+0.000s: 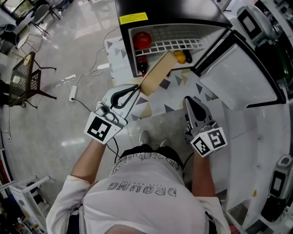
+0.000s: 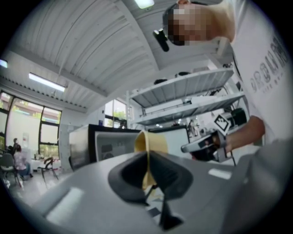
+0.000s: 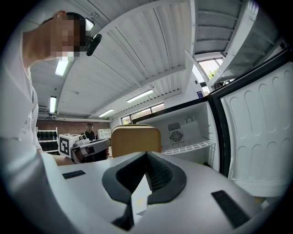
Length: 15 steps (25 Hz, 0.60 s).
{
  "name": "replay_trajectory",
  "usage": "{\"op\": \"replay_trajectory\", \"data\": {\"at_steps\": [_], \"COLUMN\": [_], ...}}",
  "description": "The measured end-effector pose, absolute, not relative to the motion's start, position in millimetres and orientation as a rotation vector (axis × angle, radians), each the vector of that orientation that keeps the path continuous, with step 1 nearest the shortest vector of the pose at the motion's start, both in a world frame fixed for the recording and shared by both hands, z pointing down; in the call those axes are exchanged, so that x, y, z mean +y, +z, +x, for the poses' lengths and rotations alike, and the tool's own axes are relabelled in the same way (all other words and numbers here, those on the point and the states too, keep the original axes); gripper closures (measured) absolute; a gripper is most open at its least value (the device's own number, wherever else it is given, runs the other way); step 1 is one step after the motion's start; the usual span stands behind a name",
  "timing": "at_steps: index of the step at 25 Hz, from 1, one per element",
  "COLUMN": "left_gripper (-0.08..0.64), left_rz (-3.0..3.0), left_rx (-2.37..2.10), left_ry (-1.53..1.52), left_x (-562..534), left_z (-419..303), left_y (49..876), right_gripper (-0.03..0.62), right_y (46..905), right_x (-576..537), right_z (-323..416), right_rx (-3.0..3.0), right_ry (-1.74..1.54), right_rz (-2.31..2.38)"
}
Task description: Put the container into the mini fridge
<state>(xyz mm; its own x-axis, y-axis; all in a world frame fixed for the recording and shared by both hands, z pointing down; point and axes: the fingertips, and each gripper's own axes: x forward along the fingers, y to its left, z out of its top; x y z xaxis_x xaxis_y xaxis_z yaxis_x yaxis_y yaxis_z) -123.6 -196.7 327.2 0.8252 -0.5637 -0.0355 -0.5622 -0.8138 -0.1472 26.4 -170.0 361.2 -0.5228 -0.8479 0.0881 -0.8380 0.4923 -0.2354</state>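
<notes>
The container [image 1: 158, 73] is clamped at its edge by the left claw [image 1: 136, 90] and held just before the open mini fridge [image 1: 160, 11], not yet inside. The right claw [image 1: 191, 104] is closed, seemingly empty. Placement inside is judged to remain.

Grey letters on the white T-shirt [image 1: 142, 188] cannot be read for sure. The yellow sticker [image 1: 133, 18] on the black mini fridge [image 1: 183, 10] is printed too small.

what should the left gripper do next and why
Probably ease the left gripper forward to carry the container into the mini fridge: its jaws are shut on the container's edge, the door stands open, and the container is tilted at the opening.
</notes>
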Motion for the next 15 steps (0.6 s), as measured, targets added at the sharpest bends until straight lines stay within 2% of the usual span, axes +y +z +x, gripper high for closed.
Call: {"op": "replay_trajectory", "data": {"at_steps": [15], "left_gripper": [0.541], "left_rz": [-2.667], "left_rx": [0.987], "left_ry": [-0.215], "left_x": [-286], "left_z": [-77], "left_y": [323], "right_gripper": [0.591], "right_y": [372], "right_x": [-236], "right_z": [66], "right_rx": [2.733], "right_ry": [-0.418], "right_rz": [-1.368]}}
